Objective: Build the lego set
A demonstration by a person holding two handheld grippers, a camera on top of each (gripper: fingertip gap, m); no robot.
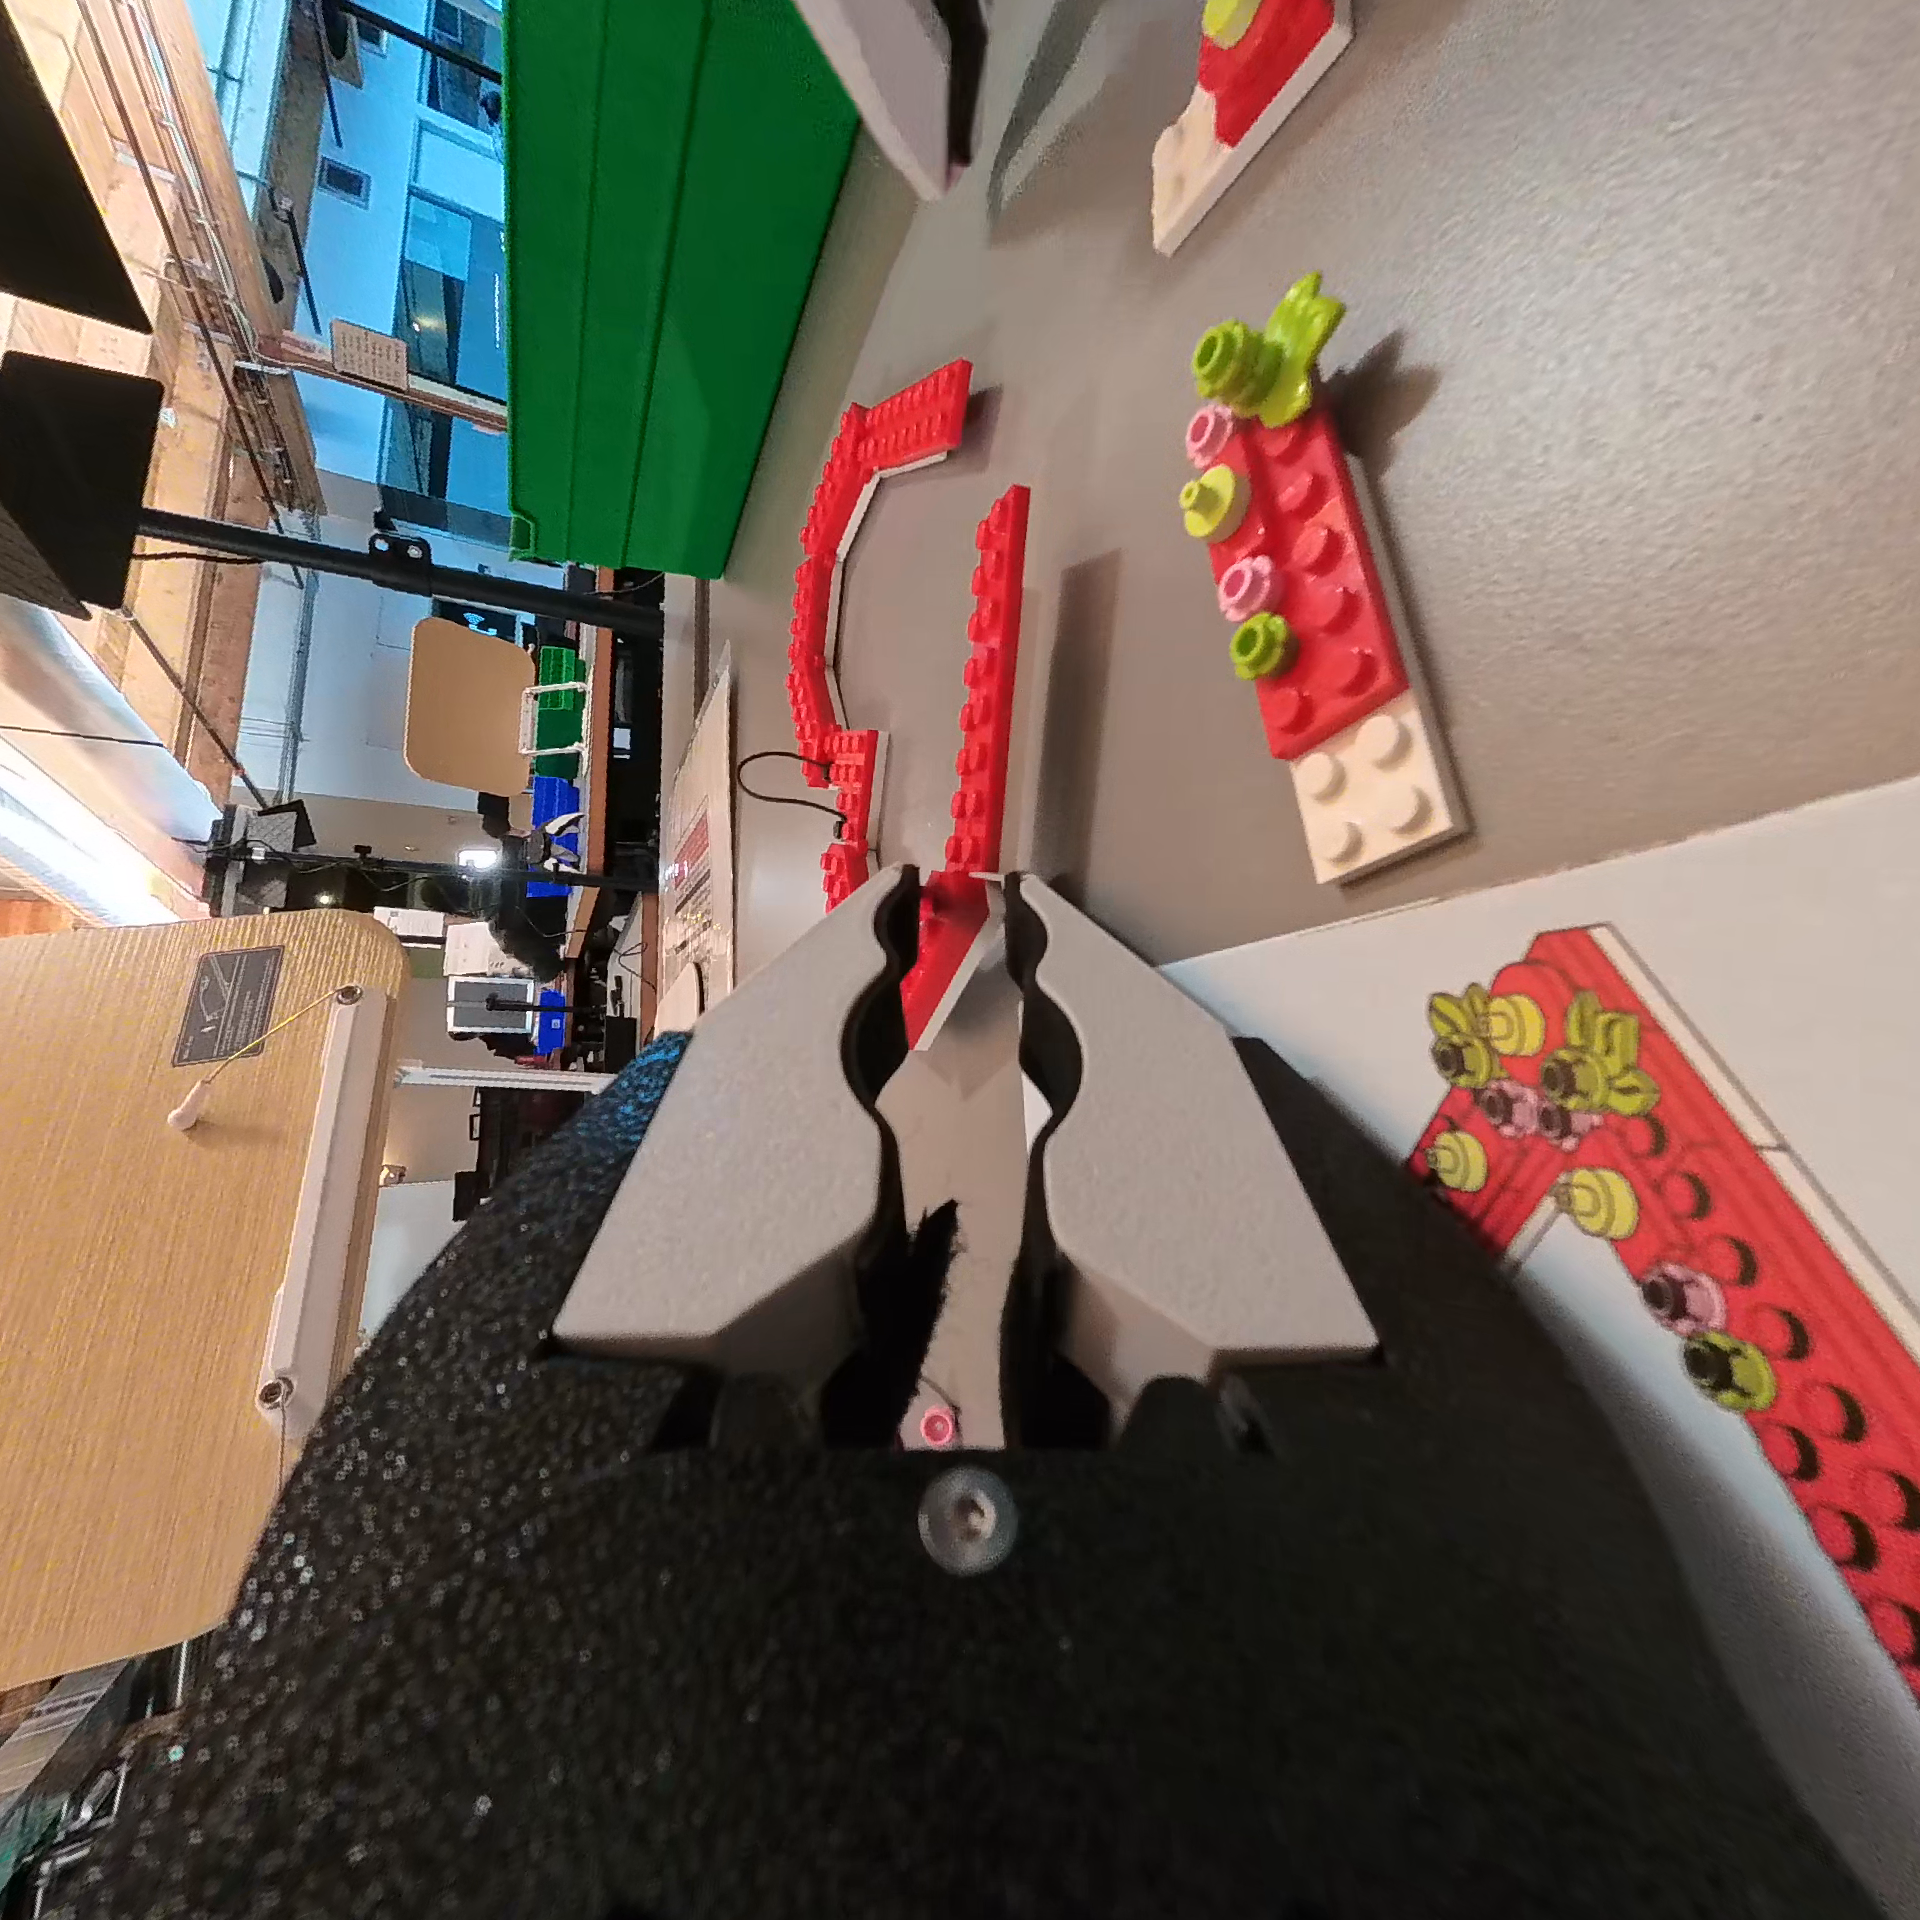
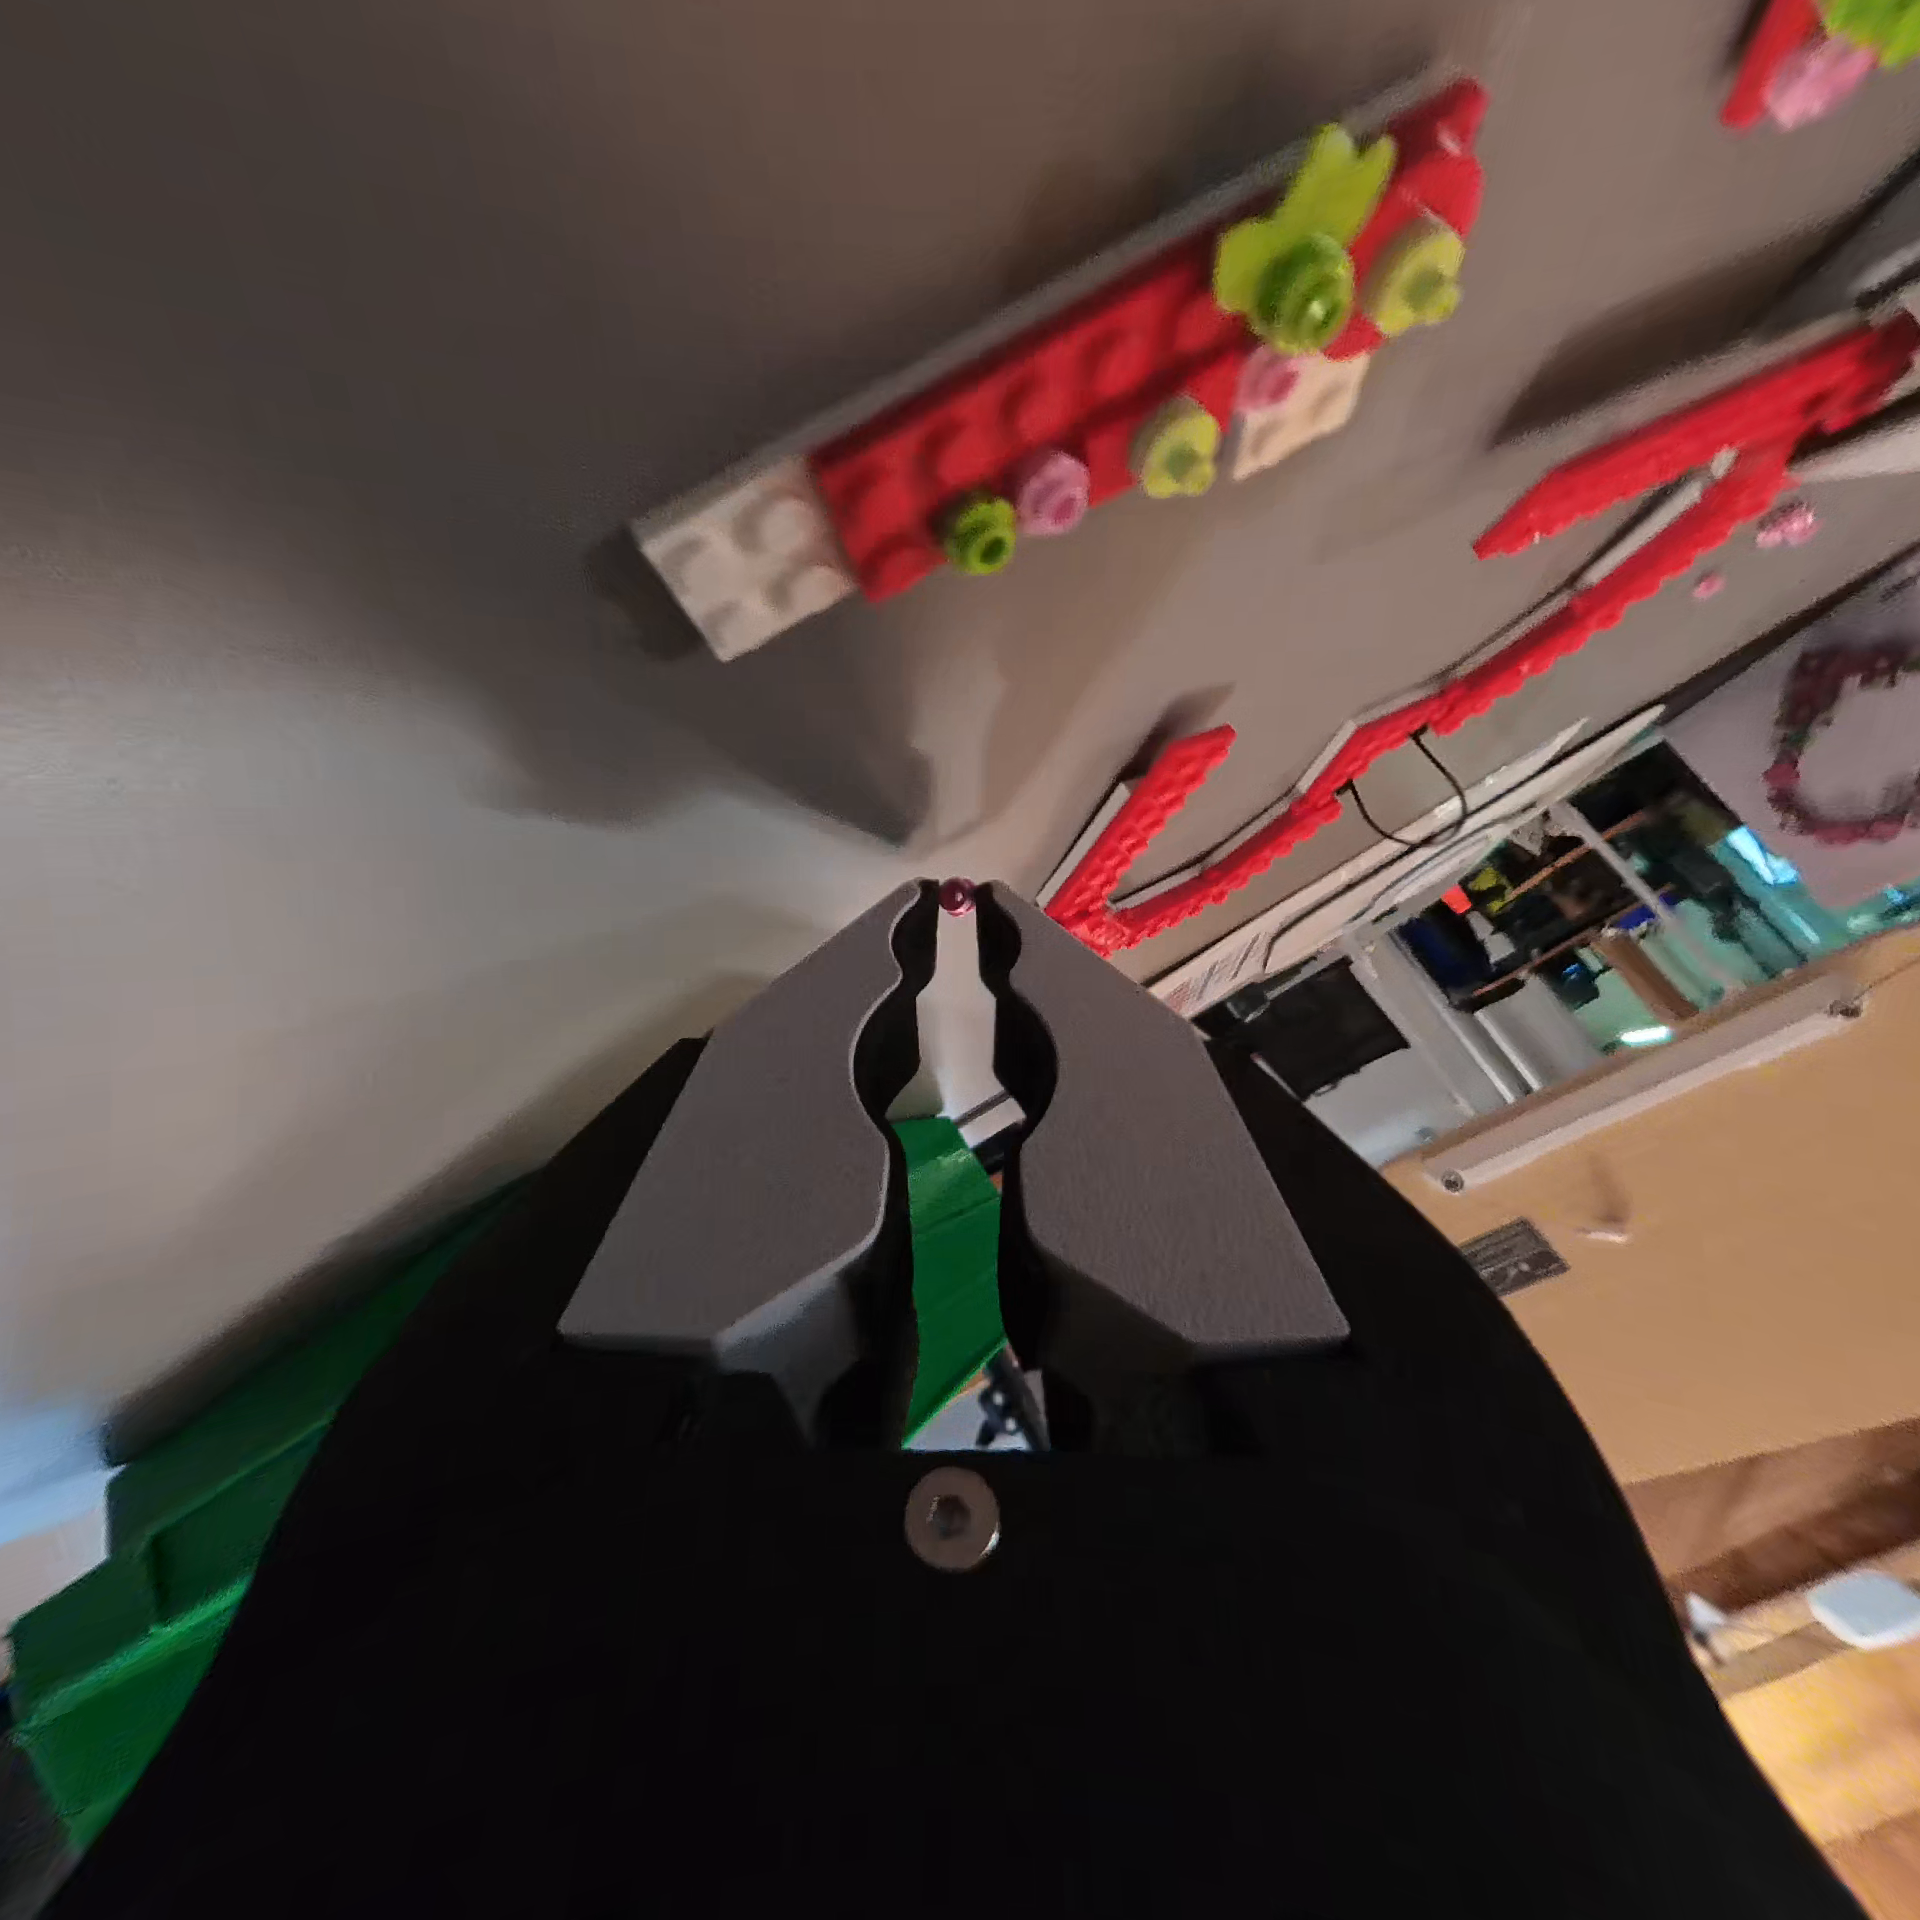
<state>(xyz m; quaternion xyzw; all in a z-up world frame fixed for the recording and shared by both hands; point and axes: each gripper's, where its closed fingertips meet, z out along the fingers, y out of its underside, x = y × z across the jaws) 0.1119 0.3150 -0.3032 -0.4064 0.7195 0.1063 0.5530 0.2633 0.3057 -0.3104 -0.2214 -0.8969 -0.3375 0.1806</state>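
My left gripper (image 1: 961,883) is shut on the near end of a long red plate strip with a white underside (image 1: 987,707), which lies on the grey table. Beside it lies a curved red plate frame (image 1: 831,623). A red and white plate with lime and pink round studs (image 1: 1320,613) lies to the right; it also shows in the right wrist view (image 2: 1039,416). My right gripper (image 2: 956,891) is shut on a tiny dark pink stud (image 2: 956,896), held above the table. The red strips show at the right in that view (image 2: 1299,800).
A green bin (image 1: 665,281) stands at the table's far side and shows low in the right wrist view (image 2: 945,1247). A printed instruction sheet (image 1: 1662,1195) lies near my left gripper. Another red and white piece (image 1: 1247,104) lies farther off. A loose pink stud (image 1: 938,1427) lies beneath the left fingers. About 15 cm separates my left fingertips from my right.
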